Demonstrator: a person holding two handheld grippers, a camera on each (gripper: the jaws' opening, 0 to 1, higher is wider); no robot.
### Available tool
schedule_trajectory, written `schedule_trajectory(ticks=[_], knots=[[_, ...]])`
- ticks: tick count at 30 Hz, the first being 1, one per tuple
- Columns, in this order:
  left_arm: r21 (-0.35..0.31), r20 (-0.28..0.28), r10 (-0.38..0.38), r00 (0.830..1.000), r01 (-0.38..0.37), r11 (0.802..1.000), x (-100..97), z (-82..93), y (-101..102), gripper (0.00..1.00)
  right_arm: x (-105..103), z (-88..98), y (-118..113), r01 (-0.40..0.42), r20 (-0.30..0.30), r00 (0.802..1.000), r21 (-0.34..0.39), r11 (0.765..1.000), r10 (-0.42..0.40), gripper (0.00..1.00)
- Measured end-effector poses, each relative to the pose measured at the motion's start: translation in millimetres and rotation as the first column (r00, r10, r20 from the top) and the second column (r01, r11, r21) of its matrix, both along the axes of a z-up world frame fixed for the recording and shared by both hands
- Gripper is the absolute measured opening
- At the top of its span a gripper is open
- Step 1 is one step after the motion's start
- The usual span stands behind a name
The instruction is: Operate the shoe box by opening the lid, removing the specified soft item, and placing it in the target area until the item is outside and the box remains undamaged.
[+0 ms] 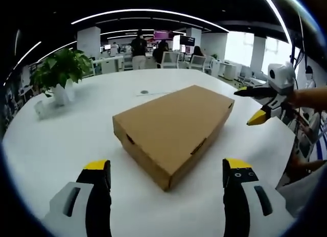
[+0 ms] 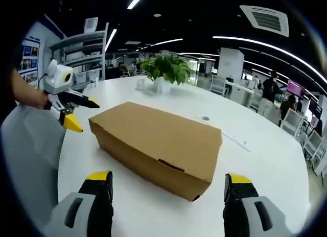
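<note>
Status: task not started as far as I can see. Shoe box (image 1: 173, 129) sits closed on the white round table (image 1: 61, 145), lid flat and seated, no visible dents or tears. The soft item is presumably inside; can't see it, so no idea what it is. No marked target area is visible on the table either.

Left gripper (image 1: 166, 171): jaws spread wide, holding nothing, hovering just short of the box's near corner. Right gripper (image 2: 168, 183): also spread wide, empty, facing the box's long side with the slot tabs. In the left gripper view the right gripper (image 1: 263, 101) hangs off the box's far-right end, clear of it. In the right gripper view the left gripper (image 2: 71, 112) sits by the box's left end, apart from the cardboard.

Other stuff: potted plant (image 1: 59, 73) at the far left of the table, a small round object (image 1: 144, 92) just beyond the box. Both well clear.

Remaining: everything. Open lid, pull item, place it, keep the box intact.
</note>
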State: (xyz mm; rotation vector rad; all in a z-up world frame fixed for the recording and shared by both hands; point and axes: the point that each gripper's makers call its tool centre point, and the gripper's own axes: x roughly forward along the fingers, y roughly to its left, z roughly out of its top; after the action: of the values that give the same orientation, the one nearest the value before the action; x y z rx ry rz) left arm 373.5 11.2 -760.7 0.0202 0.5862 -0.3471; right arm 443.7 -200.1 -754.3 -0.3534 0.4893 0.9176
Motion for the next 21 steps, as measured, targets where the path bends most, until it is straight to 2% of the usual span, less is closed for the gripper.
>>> schedule_trajectory(ticks=[4, 9, 14, 21], knots=[[-0.024, -0.01, -0.011, 1.0, 0.011, 1.0, 4.9, -7.6, -9.2, 0.94, 4.0, -5.7, 3.6, -0.02, -0.019, 1.0, -0.009, 1.0, 0.02, 0.85], [-0.012, -0.013, -0.017, 1.0, 0.016, 1.0, 9.7, -15.7, -14.9, 0.91, 11.0, -10.5, 8.2, -0.043, -0.028, 0.999, -0.014, 0.999, 0.043, 0.82], [-0.002, -0.017, -0.008, 1.0, 0.008, 1.0, 17.4, -22.2, -20.6, 0.9, 21.4, -12.6, 10.4, -0.04, -0.03, 0.999, -0.014, 0.999, 0.04, 0.77], [0.003, -0.019, 0.012, 1.0, -0.012, 1.0, 26.4, -27.1, -22.1, 0.83, 36.5, -14.0, 10.0, 0.0, -0.045, 0.999, 0.011, 1.0, 0.0, 0.7]])
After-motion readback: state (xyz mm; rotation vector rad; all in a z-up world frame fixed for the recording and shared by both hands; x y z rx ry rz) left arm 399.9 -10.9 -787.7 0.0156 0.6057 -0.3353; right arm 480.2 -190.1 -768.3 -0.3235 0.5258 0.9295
